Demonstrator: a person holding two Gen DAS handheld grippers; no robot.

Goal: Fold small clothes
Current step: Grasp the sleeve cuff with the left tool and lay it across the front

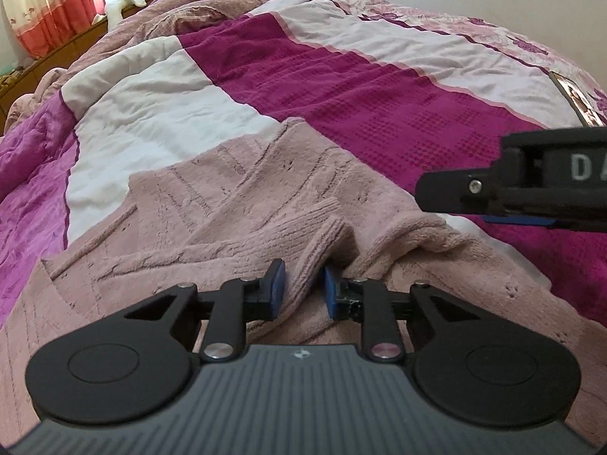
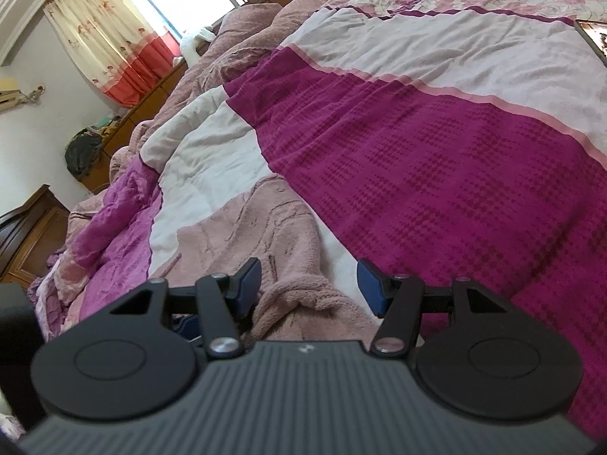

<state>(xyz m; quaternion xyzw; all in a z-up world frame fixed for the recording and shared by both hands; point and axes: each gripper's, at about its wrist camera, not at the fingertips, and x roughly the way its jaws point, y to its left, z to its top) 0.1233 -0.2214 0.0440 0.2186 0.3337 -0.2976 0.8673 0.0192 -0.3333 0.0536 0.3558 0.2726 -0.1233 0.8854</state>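
A small pink fleece garment lies on the bed, spread out with a bunched ridge near me. My left gripper is closed on a ribbed fold of the garment, which fills the narrow gap between its blue pads. My right gripper is open and empty, hovering over the garment's rumpled near edge. The right gripper also shows in the left wrist view at the right, above the garment.
The bed is covered by a quilt in magenta, white and floral bands. A framed picture or tablet lies at the far right. Pillows, a curtain and wooden furniture stand beyond the bed.
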